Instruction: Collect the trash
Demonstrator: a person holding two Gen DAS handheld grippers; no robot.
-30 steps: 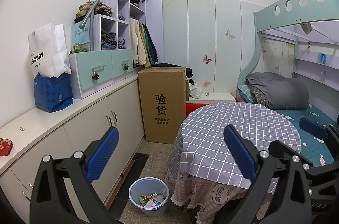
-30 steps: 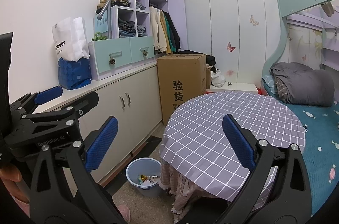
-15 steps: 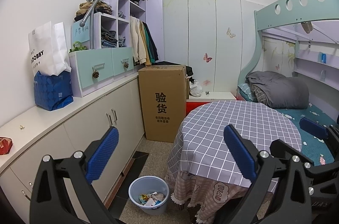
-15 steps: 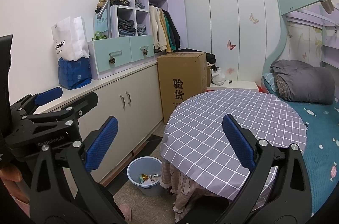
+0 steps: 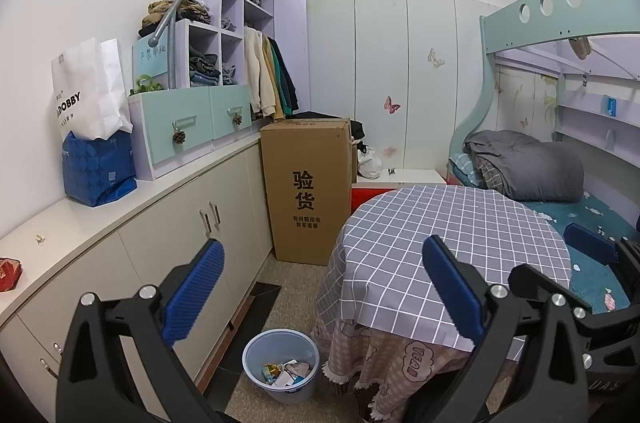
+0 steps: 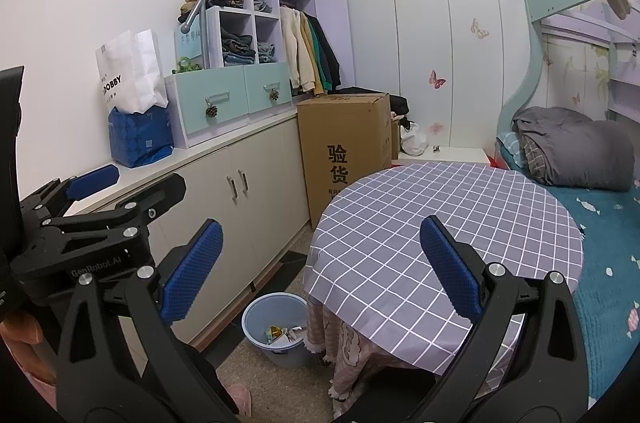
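Observation:
A light blue trash bin (image 5: 281, 365) with wrappers inside stands on the floor between the cabinets and the round table; it also shows in the right wrist view (image 6: 275, 327). A red wrapper (image 5: 9, 273) lies on the countertop at the far left. My left gripper (image 5: 322, 287) is open and empty, held above the bin. My right gripper (image 6: 320, 269) is open and empty, over the table's near edge. The left gripper also shows in the right wrist view (image 6: 94, 183), open.
A round table with a grey checked cloth (image 5: 448, 235) fills the right middle. A white countertop (image 5: 120, 207) over cabinets runs along the left wall, bearing a blue bag (image 5: 98, 167) and a drawer unit. A tall cardboard box (image 5: 306, 191) stands beyond. A bunk bed (image 5: 580, 199) is at right.
Both views have shifted slightly; the cameras have risen a little. Both grippers stay open and empty.

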